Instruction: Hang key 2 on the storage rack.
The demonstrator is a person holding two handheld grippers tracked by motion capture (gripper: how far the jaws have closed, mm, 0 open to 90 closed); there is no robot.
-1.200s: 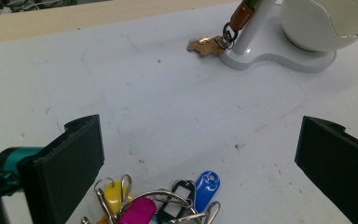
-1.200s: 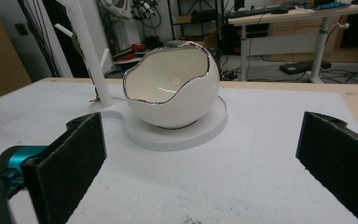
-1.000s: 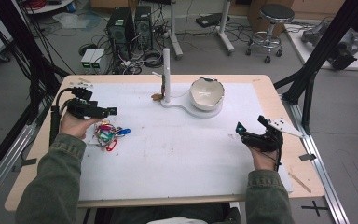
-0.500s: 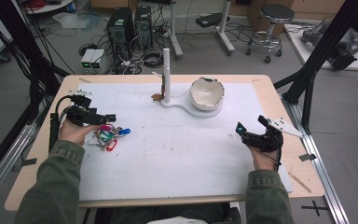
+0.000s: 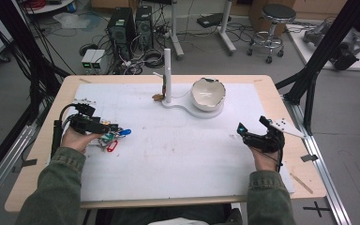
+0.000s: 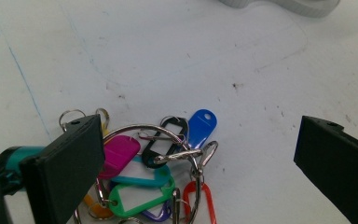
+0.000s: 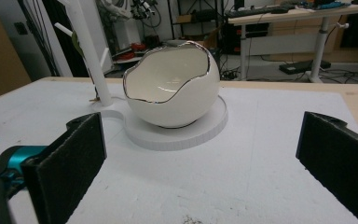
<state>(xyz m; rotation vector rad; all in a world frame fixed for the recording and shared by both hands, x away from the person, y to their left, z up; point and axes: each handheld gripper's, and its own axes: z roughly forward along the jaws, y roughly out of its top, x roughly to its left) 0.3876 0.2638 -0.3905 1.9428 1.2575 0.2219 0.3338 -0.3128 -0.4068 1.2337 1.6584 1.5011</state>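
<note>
Colourful key-tag bunch [image 6: 154, 177] flat on table

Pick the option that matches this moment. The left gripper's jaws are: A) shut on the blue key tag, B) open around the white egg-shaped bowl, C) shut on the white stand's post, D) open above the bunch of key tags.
D: in the left gripper view the left gripper has its jaws wide apart, with the bunch of key tags lying on the table between them, ungripped.

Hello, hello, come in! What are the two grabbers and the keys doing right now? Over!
Left gripper open, low over the key bunch. Right gripper open, holding nothing, facing the egg bowl. Nothing in the way.
</note>
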